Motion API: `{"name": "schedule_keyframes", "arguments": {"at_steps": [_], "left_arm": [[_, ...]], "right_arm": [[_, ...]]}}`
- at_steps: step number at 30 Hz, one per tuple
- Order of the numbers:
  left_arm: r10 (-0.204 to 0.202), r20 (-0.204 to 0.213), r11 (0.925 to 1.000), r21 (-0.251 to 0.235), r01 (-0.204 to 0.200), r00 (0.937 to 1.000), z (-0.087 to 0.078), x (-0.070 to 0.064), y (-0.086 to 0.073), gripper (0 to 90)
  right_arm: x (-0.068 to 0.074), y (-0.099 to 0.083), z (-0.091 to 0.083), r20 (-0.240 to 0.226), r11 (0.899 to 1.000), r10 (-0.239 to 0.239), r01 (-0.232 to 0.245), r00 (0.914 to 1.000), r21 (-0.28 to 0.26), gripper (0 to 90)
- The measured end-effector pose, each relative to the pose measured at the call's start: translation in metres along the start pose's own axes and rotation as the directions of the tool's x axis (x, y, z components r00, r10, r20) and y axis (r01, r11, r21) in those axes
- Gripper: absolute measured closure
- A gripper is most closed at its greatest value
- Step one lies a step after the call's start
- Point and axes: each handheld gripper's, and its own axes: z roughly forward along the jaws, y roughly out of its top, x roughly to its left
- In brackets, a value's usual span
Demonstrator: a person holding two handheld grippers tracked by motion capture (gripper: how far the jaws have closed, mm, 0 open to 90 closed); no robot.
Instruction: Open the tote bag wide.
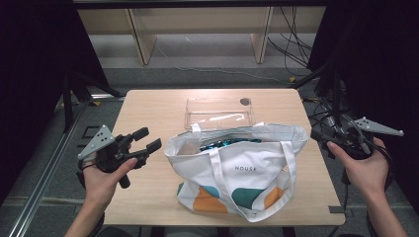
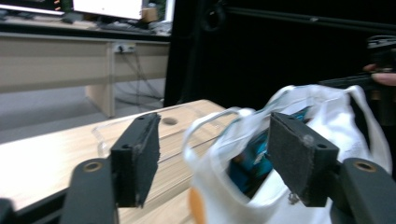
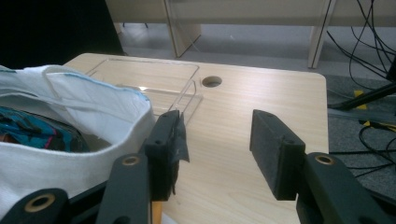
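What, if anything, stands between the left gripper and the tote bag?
Nothing visible does. The left gripper hangs open at the left of the tote bag, with bare table between them. The clear tray lies behind the bag, out of that path.

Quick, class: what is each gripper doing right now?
Left gripper: open, holding nothing, facing the white fabric tote bag.
Right gripper: open, holding nothing, beside the bag.

1. Tote bag [image 1: 237,170] stands mid-table, mouth open upward; entry from above free.
2. Clear tray [image 1: 219,112] just behind bag, blocks far side.
3. Bare table [image 1: 143,108] left and right of bag; grippers pass freely.
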Motion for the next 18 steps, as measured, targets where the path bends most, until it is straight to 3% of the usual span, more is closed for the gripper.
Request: {"name": "schedule_keyframes", "arguments": {"at_steps": [4, 6, 7, 8, 9, 10, 11, 12, 13, 15, 16, 17, 18], "left_arm": [[0.019, 0.021, 0.9998, -0.005, -0.019, 0.9996, 0.008, -0.013, 0.005, 38.4], [0.025, 0.037, 0.9997, 0.001, -0.025, 0.999, 0.011, -0.019, 0.011, 39.3], [0.053, 0.076, 0.9986, 0.003, -0.053, 0.9957, 0.017, -0.027, 0.018, 40.2], [0.053, 0.076, 0.9986, 0.003, -0.053, 0.9957, 0.017, -0.027, 0.018, 40.5], [0.082, 0.1, 0.9957, 0.034, -0.086, 0.9916, 0.027, -0.038, 0.025, 41.1], [0.082, 0.1, 0.9957, 0.034, -0.086, 0.9916, 0.027, -0.038, 0.025, 42.3], [0.101, 0.115, 0.9932, 0.047, -0.107, 0.9882, 0.033, -0.044, 0.029, 43.1], [0.123, 0.156, 0.9858, 0.095, -0.138, 0.9802, 0.047, -0.055, 0.034, 43.3], [0.123, 0.156, 0.9858, 0.095, -0.138, 0.9802, 0.047, -0.055, 0.034, 43.9], [0.142, 0.186, 0.9784, 0.122, -0.167, 0.9721, 0.064, -0.065, 0.034, 45.1], [0.159, 0.221, 0.964, 0.176, -0.2, 0.9623, 0.081, -0.072, 0.032, 45.7], [0.159, 0.221, 0.964, 0.176, -0.2, 0.9623, 0.081, -0.072, 0.032, 46.2], [0.161, 0.238, 0.9598, 0.188, -0.208, 0.9579, 0.088, -0.076, 0.031, 47.0]], "right_arm": [[0.0, 0.004, 0.002, -0.002, 1.0, 0.003, -0.003, 1.0, 0.004, 53.8], [-0.002, 0.005, 0.003, 0.003, 1.0, -0.021, 0.021, 0.9998, 0.004, 53.9], [-0.001, 0.005, 0.003, -0.003, 1.0, -0.017, 0.017, 0.9998, 0.006, 53.9], [0.001, 0.006, 0.002, -0.002, 1.0, 0.006, -0.006, 1.0, 0.013, 53.9], [0.001, 0.007, 0.002, 0.0, 1.0, -0.005, 0.005, 1.0, 0.014, 53.9], [0.0, 0.007, 0.002, 0.007, 0.999, -0.032, 0.032, 0.9995, 0.01, 53.9], [0.002, 0.007, 0.002, 0.003, 1.0, -0.003, 0.003, 1.0, 0.007, 53.9], [0.002, 0.008, 0.003, 0.004, 1.0, -0.011, 0.011, 0.9999, 0.002, 53.9], [0.002, 0.008, 0.003, 0.004, 1.0, -0.011, 0.011, 0.9999, 0.002, 53.9], [0.004, 0.008, 0.002, 0.002, 1.0, -0.003, 0.003, 1.0, 0.015, 53.9], [0.006, 0.008, 0.002, -0.008, 1.0, -0.013, 0.014, 0.9999, 0.017, 53.9], [0.007, 0.008, 0.002, -0.008, 1.0, -0.008, 0.008, 0.9999, 0.02, 53.9], [0.007, 0.008, 0.003, -0.015, 1.0, -0.019, 0.02, 0.9997, 0.019, 53.9]]}}
